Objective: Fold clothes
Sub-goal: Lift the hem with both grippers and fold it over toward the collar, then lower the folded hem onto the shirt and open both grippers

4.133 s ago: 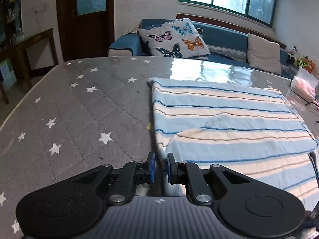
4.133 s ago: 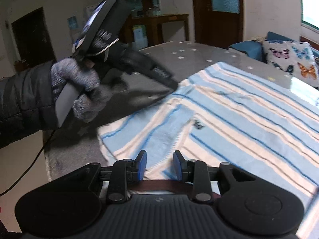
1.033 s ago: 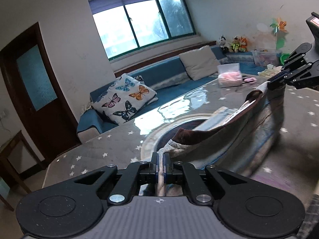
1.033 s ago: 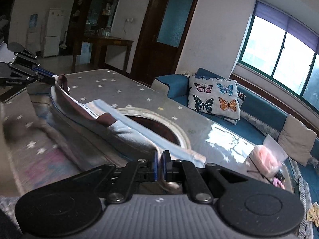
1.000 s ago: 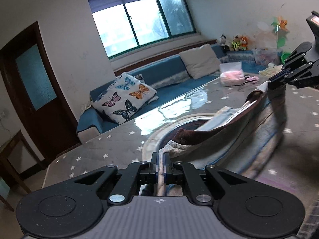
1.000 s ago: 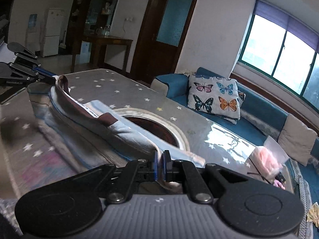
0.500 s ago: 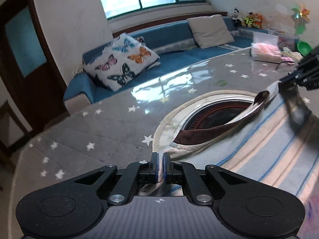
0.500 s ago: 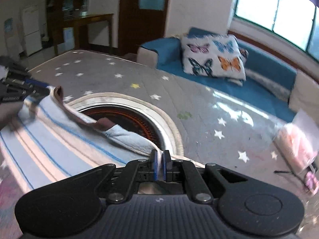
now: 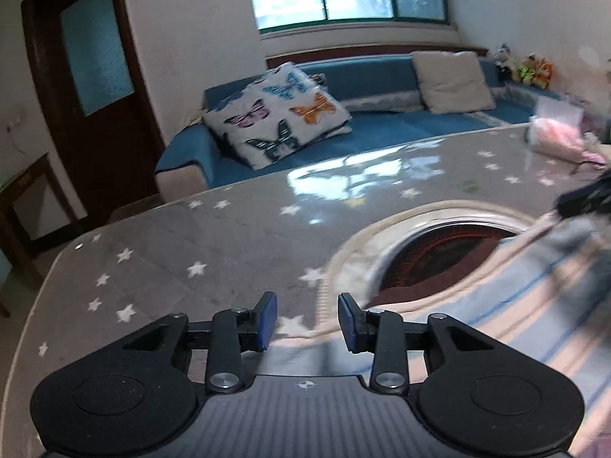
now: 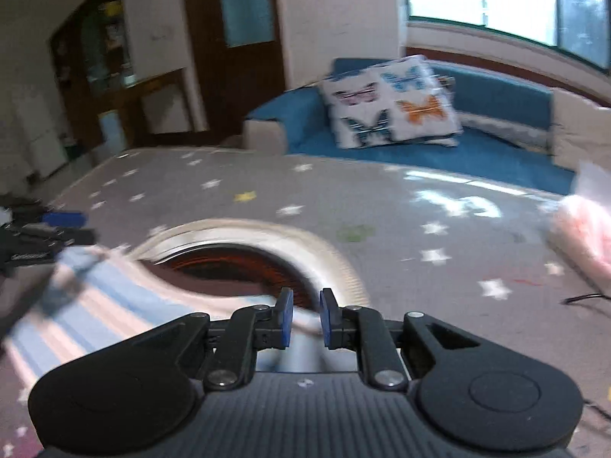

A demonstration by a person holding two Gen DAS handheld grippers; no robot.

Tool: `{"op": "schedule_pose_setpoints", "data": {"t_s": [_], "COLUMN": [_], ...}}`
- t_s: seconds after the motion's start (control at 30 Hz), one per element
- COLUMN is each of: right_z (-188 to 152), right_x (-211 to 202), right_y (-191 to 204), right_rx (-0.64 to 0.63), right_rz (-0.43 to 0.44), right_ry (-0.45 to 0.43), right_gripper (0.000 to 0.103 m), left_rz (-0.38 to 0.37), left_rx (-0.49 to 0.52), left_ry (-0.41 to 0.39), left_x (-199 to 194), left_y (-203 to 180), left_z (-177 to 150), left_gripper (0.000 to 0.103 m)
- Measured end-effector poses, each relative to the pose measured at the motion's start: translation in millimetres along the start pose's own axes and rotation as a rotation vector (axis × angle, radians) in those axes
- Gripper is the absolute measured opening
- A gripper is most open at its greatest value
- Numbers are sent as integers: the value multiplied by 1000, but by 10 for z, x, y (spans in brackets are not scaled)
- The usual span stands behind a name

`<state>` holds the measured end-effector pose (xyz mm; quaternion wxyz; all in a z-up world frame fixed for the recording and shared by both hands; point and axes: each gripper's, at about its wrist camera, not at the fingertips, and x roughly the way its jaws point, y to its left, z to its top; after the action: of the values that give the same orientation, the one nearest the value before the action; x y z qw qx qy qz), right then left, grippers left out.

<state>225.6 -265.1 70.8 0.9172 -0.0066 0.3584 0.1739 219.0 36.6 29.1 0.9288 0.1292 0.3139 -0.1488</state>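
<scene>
Folding looks only partly done: the striped shirt (image 9: 508, 305) lies on the grey star-print table (image 9: 214, 244), its edge beside the round cream-rimmed opening (image 10: 236, 259), and further folds probably remain. The left gripper (image 9: 307, 318) stands wide apart, holding nothing; the right gripper (image 10: 304, 315) is narrowly parted, also free. The cloth is soft, blue and cream striped, loosely rumpled; the table is quilted and glossy farther back.

Striped garment (image 9: 515, 305), apparently flat.
</scene>
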Motion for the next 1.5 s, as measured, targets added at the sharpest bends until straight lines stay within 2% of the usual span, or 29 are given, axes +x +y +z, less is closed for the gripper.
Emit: {"op": "schedule_pose_setpoints", "data": {"t_s": [0.07,0.13,0.37,0.57,0.77,1.0,1.17,1.23,1.33,1.4,1.5], "right_z": [-25,-53,-105,-106,-179,-258,-258,-282,-329,-354,-354], "right_x": [126,266,493,514,330,154,37,24,44,38,-42], "right_y": [101,153,100,-59,-196,-491,-468,-427,-414,-458,-421], "right_rx": [-8,0,63,152,135,190,168,132,97,116,106], "right_rz": [41,62,42,41,-24,-84,-104,-101,-116,-132,-141], "right_ry": [25,51,65,42,35,7,-18,-3,22,23,4], "right_gripper": [14,14,14,14,14,14,16,23,23,23,23], "left_rz": [-39,-70,-73,-68,-49,-19,7,14,34,58,94], "left_rx": [6,3,-70,-138,-158,-157,-190,-195,-202,-210,-206], "left_ry": [11,38,125,115,109,101,91,87,74,64,61], "left_x": [-2,68,450,445,391,285,158,111,33,-31,-116], "left_y": [-102,-175,-148,-19,64,102,225,250,261,277,302], "left_z": [-4,-23,-84,-117,-177,-225,-310,-342,-391,-430,-499], "left_gripper": [37,30,28,31,31,35,41,43,45,54,55]}}
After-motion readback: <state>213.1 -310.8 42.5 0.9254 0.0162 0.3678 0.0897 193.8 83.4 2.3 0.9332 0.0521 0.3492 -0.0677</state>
